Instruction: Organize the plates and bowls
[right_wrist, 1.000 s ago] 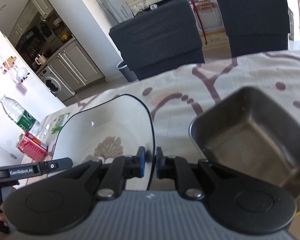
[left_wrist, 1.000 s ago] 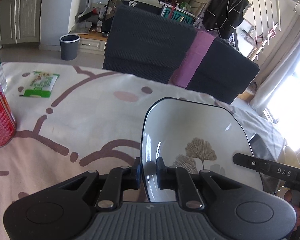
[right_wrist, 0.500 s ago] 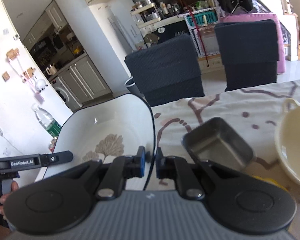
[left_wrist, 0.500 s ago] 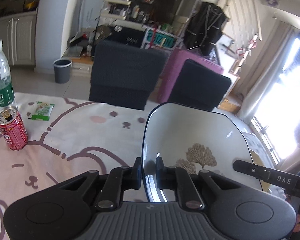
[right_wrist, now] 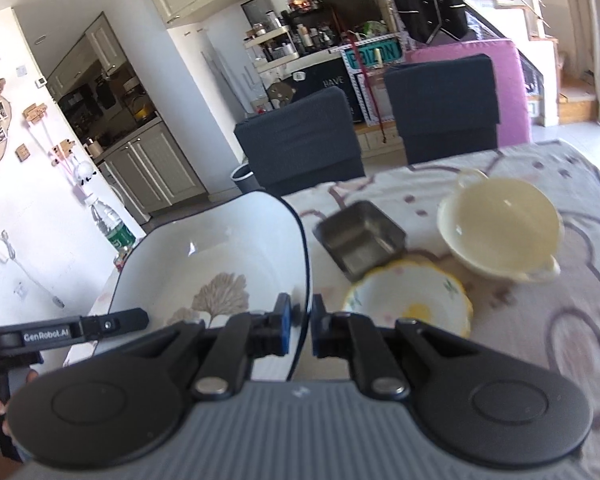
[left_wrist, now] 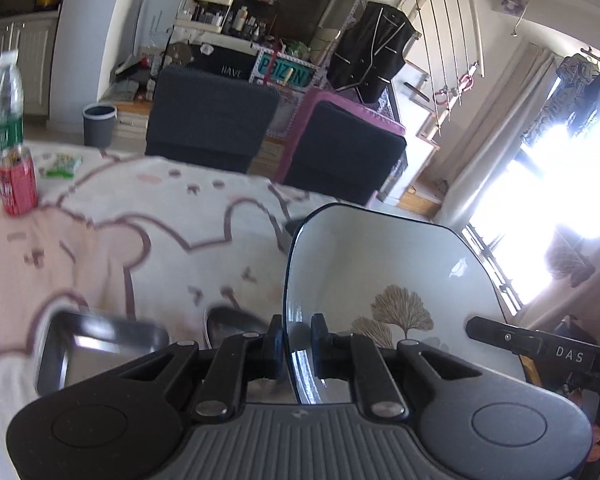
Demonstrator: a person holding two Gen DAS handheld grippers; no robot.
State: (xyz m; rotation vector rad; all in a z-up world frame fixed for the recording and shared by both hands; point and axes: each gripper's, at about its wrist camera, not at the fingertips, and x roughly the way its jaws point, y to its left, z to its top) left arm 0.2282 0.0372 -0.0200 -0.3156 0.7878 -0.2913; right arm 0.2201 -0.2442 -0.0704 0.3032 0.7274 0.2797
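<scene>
Home: kitchen cabinets (right_wrist: 156,168), dining chairs (right_wrist: 300,140)

Daylight poured in from the tall curtained window (left_wrist: 540,168) on my right, and it blew out to pure white in the left wrist view. Its glare glinted on the glossy white square plate with a dark rim (left_wrist: 384,276). The kitchen recess stayed dim. Motion blur smeared the rectangular steel tray (left_wrist: 96,344), the pink-patterned cloth on the table (right_wrist: 560,320) and the yellow-edged scalloped bowl (right_wrist: 408,304). The fisheye lenses bent the walls, and the corners went black.
</scene>
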